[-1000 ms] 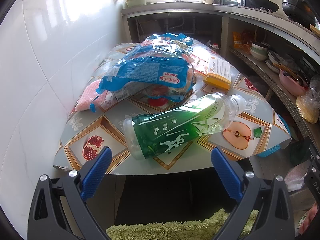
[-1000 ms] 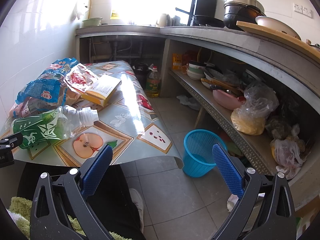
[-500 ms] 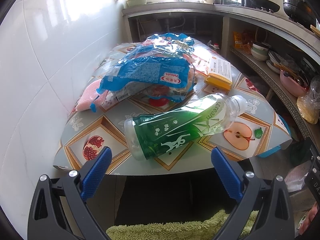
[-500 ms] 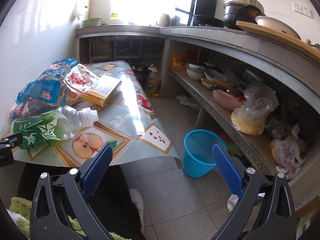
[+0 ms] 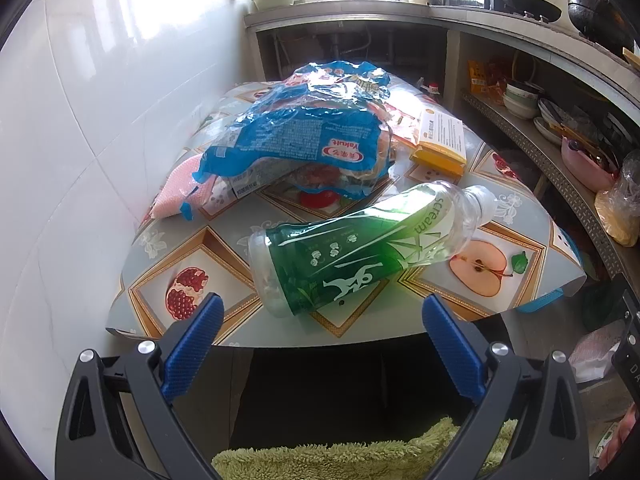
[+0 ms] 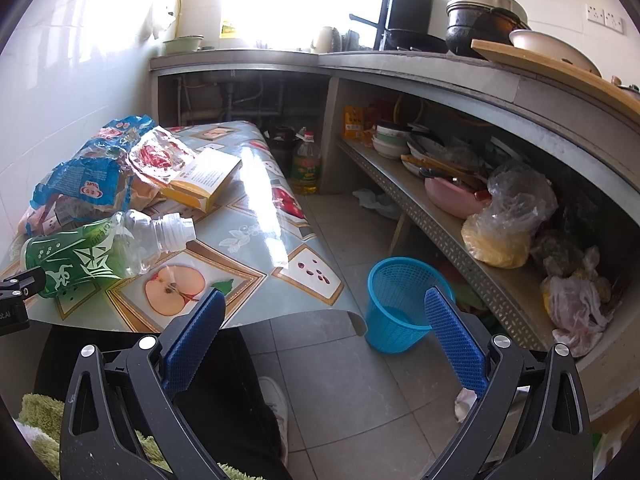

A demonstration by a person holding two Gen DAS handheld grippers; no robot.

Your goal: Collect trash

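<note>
while both tools wait in the air, the left hand-held gripper [image 5: 318, 322] is spread wide with nothing in it, just in front of the near edge of the worktop [image 5: 192, 240]. a green plastic bottle [image 5: 360, 248] lies on its side on the worktop, its white cap end pointing toward the right. behind the bottle sits a crumpled blue bag [image 5: 296, 140], with a pink packet [image 5: 180, 190] beside it and a yellow box [image 5: 442, 142] on the right. the right hand-held gripper [image 6: 320, 312] is spread wide too and holds nothing. it hangs over the tiled floor [image 6: 340, 380], and a blue basket [image 6: 400, 300] stands on the floor beside the worktop's corner.
</note>
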